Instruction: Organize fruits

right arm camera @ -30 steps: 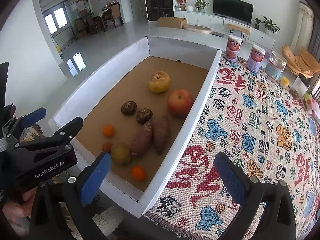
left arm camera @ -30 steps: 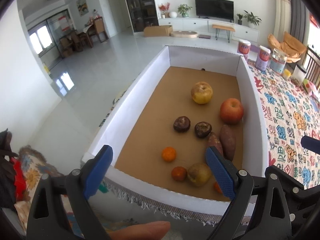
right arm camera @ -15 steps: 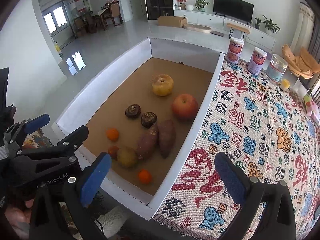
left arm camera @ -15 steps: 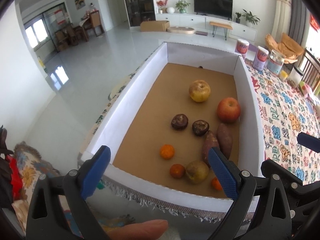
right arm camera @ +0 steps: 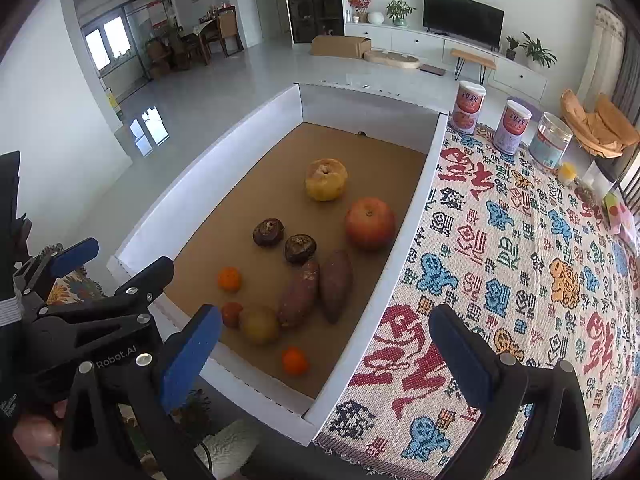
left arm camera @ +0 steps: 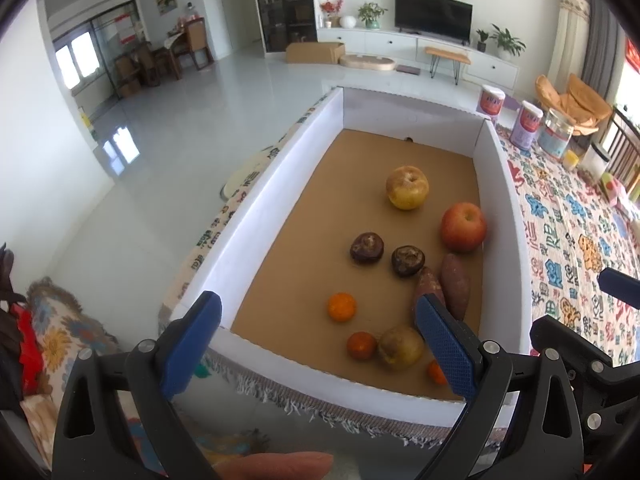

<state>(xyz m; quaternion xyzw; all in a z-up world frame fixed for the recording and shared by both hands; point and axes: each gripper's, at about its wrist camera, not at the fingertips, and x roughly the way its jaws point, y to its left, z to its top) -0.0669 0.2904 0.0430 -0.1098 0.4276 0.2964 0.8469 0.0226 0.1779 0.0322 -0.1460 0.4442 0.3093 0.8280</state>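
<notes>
A white-walled cardboard box holds the fruit: a yellow apple, a red apple, two dark brown fruits, two sweet potatoes, a greenish-brown pear and three small oranges. My left gripper is open and empty above the box's near wall. My right gripper is open and empty over the box's near right corner.
A patterned cloth covers the table right of the box. Two cans and a clear jar stand at the far end. The left gripper body sits at the right wrist view's left. Tiled floor lies left of the table.
Both grippers have moved forward toward the box, so the fruit sits closer and lower in both views. Both stay open and empty.
</notes>
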